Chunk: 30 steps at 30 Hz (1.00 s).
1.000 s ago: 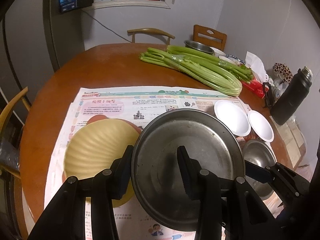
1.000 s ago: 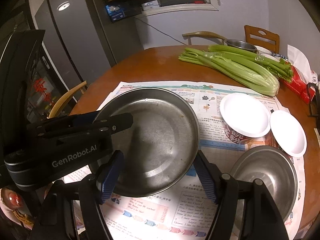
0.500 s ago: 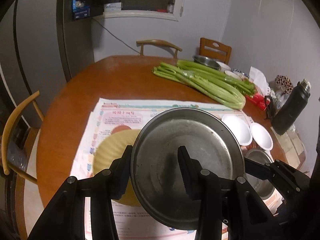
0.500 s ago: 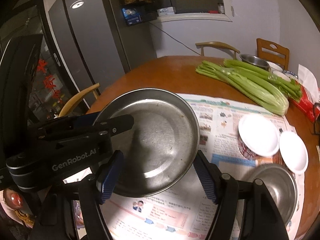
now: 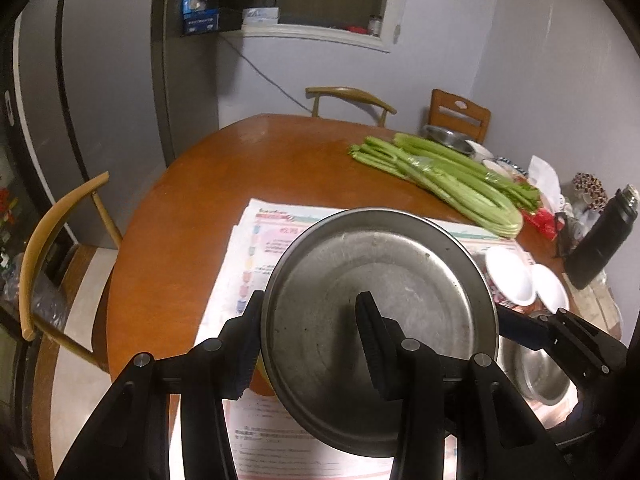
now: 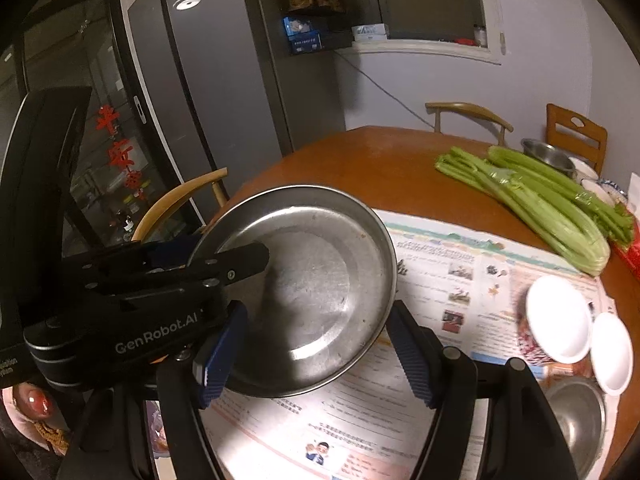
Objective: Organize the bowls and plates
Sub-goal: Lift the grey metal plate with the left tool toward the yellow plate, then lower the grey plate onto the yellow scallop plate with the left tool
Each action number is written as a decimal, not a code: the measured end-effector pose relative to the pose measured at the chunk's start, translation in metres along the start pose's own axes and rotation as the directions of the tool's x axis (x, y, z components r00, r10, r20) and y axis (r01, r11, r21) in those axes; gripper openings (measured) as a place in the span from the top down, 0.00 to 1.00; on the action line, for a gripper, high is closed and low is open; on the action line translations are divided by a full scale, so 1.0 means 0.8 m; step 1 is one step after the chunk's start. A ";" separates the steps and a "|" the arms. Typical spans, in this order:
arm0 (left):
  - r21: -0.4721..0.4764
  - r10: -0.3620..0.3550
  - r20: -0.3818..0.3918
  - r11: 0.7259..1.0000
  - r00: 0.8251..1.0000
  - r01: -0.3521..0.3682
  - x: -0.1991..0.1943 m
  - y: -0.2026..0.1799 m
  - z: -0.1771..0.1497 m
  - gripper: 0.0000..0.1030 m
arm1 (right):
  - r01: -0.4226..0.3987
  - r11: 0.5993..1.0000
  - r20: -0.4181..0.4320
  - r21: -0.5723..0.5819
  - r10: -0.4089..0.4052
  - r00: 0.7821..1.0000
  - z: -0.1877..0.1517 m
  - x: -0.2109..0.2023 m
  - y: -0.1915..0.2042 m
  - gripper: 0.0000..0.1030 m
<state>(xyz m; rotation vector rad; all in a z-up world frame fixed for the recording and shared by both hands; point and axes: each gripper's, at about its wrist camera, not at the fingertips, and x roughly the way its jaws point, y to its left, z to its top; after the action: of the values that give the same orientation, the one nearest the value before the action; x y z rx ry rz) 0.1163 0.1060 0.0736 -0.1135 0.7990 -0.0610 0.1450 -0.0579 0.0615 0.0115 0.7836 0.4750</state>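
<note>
Large steel plate (image 5: pixel 380 320) rides clear above the newspaper (image 6: pixel 460 280) spread on the round wooden bench (image 5: pixel 256 168), carried by both tools at once. Left hand-held gripper (image 5: pixel 308 344) is clamped on the plate's left rim, one finger outside the rim and one lying on the inner face; this pinch across the lip probably keeps the shallow dish from sliding. Right hand-held gripper (image 6: pixel 316 354) straddles the plate's near edge in its own view, its blue-padded fingers (image 6: pixel 218 350) close at either side; whether the pads actually press the metal cannot be told from here. In the left view the right tool's finger meets the plate's right rim, so a two-point carry looks intended, likely to hold the wide plate level. The plate is slightly tilted toward the cameras. A sliver of yellow shows beneath its left edge, too hidden to identify. To the right on the paper sit two white bowls (image 6: pixel 560 320) just beside each other, and a steel bowl (image 6: pixel 576 420) nearer. Celery (image 5: pixel 440 176) lies on the far right of the bench, a dark flask (image 5: pixel 600 240) beyond. Judged stage: plate mid-transfer, destination not yet evident.
</note>
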 end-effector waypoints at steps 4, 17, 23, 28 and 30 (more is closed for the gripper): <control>-0.016 -0.005 -0.017 1.000 1.000 0.005 0.018 0.016 -0.005 0.55 | -0.011 1.000 -0.020 -0.005 0.011 1.000 -0.004 0.026 0.002 0.30; -0.036 -0.028 -0.091 0.999 0.995 0.025 0.077 0.042 -0.020 0.55 | 0.007 1.000 -0.094 0.014 -0.006 0.996 -0.020 0.091 -0.002 0.30; -0.040 -0.040 -0.106 0.999 0.994 0.036 0.091 0.041 -0.024 0.55 | 0.039 0.999 -0.108 0.004 -0.038 0.993 -0.025 0.102 -0.004 0.30; -0.038 -0.048 -0.109 0.998 0.993 0.044 0.097 0.040 -0.028 0.55 | 0.066 0.998 -0.106 -0.010 -0.067 0.992 -0.028 0.105 0.001 0.30; -0.038 -0.046 -0.113 0.998 0.992 0.042 0.100 0.040 -0.028 0.55 | 0.069 0.998 -0.109 -0.010 -0.069 0.992 -0.030 0.107 0.000 0.30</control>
<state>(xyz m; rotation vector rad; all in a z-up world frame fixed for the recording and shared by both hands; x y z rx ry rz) 0.1558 0.1282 -0.0028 -0.1628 0.9121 -0.0958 0.1809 -0.0261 -0.0131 -0.0479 0.8874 0.4151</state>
